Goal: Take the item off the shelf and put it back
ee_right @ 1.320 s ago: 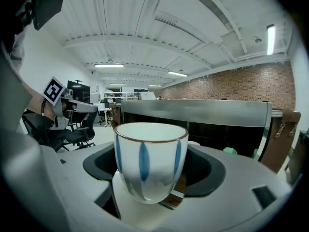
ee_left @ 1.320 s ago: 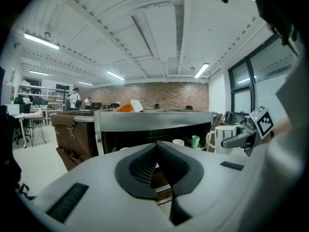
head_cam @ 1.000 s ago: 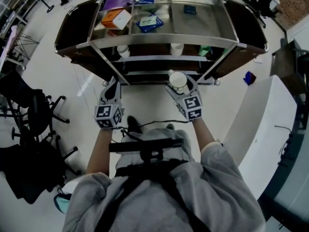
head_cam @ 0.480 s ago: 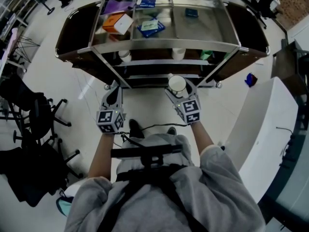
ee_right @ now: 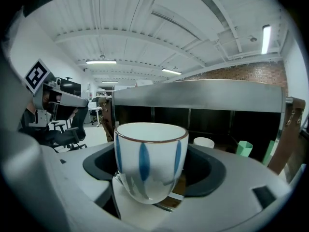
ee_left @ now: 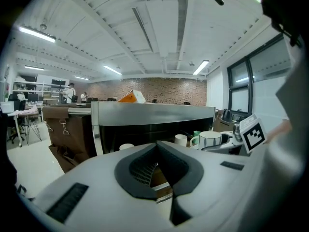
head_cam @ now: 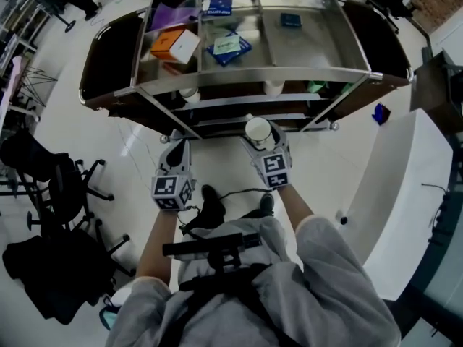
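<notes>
A white cup with blue petal marks and a brown rim sits upright between the jaws of my right gripper, which is shut on it. In the right gripper view the cup fills the middle, and the right gripper clasps its lower half. The cup hangs just in front of the steel shelf cart, level with its lower shelves. My left gripper is held beside it to the left; its jaws touch, and the left gripper holds nothing.
The cart's top carries an orange box, a blue packet and a small dark box. White cups and a green cup stand on a lower shelf. Office chairs stand left, a white desk right.
Both grippers sit a little lower in the head view, and the cart shows slightly further down. The cup stays in the right gripper's jaws; the left stays shut.
</notes>
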The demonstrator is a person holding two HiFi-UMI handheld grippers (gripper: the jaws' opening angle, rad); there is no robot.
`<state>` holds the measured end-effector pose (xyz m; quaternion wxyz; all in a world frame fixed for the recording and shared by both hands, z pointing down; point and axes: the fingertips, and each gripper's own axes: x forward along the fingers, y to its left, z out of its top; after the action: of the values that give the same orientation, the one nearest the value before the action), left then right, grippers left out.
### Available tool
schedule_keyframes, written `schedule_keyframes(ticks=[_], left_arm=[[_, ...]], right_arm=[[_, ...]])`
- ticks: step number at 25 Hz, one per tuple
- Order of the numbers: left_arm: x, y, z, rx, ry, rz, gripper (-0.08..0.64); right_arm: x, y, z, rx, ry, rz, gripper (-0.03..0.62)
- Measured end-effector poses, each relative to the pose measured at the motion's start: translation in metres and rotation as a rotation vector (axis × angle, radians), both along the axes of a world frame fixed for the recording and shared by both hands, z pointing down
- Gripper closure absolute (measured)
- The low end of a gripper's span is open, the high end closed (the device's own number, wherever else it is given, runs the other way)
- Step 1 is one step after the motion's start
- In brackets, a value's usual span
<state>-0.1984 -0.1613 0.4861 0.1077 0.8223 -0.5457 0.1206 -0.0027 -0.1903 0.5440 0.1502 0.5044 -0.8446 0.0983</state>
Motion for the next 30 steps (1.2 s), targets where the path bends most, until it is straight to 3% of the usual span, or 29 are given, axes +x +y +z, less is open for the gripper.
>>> schedule_keyframes(ticks=[13,20,30], left_arm=[[-0.005,-0.066,0.054,-0.042,-0.011,0.102,0.555],[0.013,-0.105,0.081,-0.021,0.008,0.113,0.555],[0.009,-0.133,0.11,-0.008,-0.01,0.091,0.555]], right_arm=[[-0.056,-0.095,0.049,0.032,-0.037,0.102,0.189],[-0.062,-0.147,0.075,0.067,-0.053,0.129,0.189],[-0.075,-0.193,0.096,0.105,-0.059,0.123,0.189]])
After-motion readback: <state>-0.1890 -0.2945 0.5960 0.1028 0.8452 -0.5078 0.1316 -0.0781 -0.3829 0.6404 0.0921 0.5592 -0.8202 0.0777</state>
